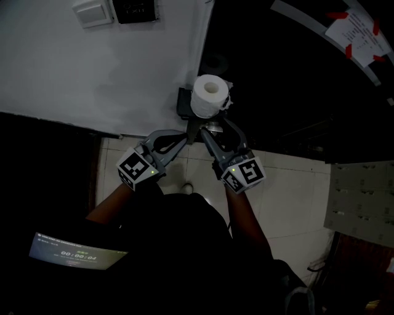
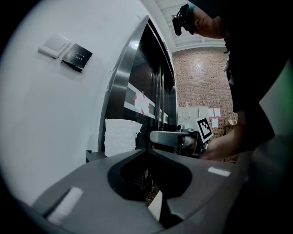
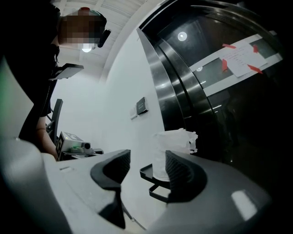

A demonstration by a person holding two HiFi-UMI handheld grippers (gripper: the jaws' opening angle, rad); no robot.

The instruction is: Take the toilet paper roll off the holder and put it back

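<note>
A white toilet paper roll (image 1: 209, 93) stands upright on a small black holder (image 1: 183, 104) fixed where the white wall meets a dark metal panel. My left gripper (image 1: 186, 134) points at the holder's base from the lower left, its fingers closed together at the tips with nothing between them. My right gripper (image 1: 213, 126) sits just below the roll with its jaws apart and empty. In the right gripper view the roll (image 3: 174, 146) and the holder's tray (image 3: 147, 172) show beyond the open right gripper (image 3: 146, 160). In the left gripper view the roll (image 2: 120, 136) lies past the left gripper (image 2: 147, 153).
A light switch (image 1: 92, 12) and a black plaque (image 1: 135, 9) hang on the white wall. The dark metal panel (image 1: 295, 74) carries a taped paper notice (image 1: 357, 31). Pale floor tiles (image 1: 289, 197) lie below. A lit screen (image 1: 77, 252) shows at lower left.
</note>
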